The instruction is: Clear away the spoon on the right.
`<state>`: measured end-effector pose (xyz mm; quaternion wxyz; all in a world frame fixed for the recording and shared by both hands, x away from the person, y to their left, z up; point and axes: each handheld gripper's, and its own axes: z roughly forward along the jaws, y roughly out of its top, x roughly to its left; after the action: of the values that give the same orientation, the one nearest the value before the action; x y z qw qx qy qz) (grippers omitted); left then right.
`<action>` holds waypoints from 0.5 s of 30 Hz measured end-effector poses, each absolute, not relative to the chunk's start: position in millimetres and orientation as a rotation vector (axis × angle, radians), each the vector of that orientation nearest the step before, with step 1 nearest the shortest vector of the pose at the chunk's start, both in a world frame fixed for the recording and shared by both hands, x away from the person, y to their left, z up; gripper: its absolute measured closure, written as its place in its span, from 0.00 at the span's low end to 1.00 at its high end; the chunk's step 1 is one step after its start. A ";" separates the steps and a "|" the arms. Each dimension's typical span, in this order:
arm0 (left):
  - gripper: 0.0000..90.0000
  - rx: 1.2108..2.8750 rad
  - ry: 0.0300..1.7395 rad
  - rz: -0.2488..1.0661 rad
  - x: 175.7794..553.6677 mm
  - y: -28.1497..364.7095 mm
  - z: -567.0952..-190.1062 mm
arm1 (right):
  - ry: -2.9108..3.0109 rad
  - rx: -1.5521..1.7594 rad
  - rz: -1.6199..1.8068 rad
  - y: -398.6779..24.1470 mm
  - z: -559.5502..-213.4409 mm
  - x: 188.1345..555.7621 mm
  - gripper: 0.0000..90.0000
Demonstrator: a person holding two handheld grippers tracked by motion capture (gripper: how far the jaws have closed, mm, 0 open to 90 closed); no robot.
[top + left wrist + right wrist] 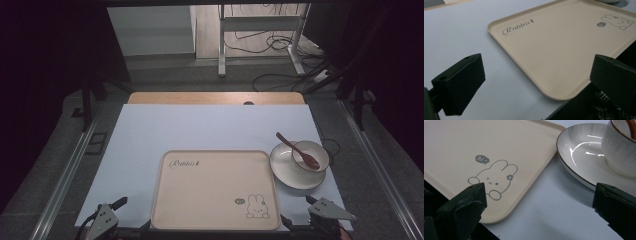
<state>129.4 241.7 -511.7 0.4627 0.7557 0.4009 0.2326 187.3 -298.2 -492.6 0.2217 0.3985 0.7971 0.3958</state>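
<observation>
High view: beige tray (215,190) near table edge; cup (310,155) with wooden spoon (298,151) on saucer (298,167), just right of tray; right gripper (325,209) nearer, left gripper (106,216) well apart.
Left gripper view: jaws spread, empty, low beside tray's near-left corner.
Right gripper view: jaws spread, empty, aimed between tray corner and saucer.
</observation>
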 end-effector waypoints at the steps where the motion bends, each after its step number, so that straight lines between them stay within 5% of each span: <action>1: 0.00 1.860 0.986 0.570 129.5 241.6 -511.7 | 2.204 1.100 1.096 -298.6 -493.0 187.9 0.00; 15: 0.00 1.879 0.981 0.566 130.0 240.3 -511.9 | 2.205 1.056 1.083 -296.7 -493.7 190.9 0.00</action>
<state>130.0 240.3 -511.9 0.4563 0.7622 0.3978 0.2296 190.9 -296.7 -493.7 0.2316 0.3842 0.8023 0.3938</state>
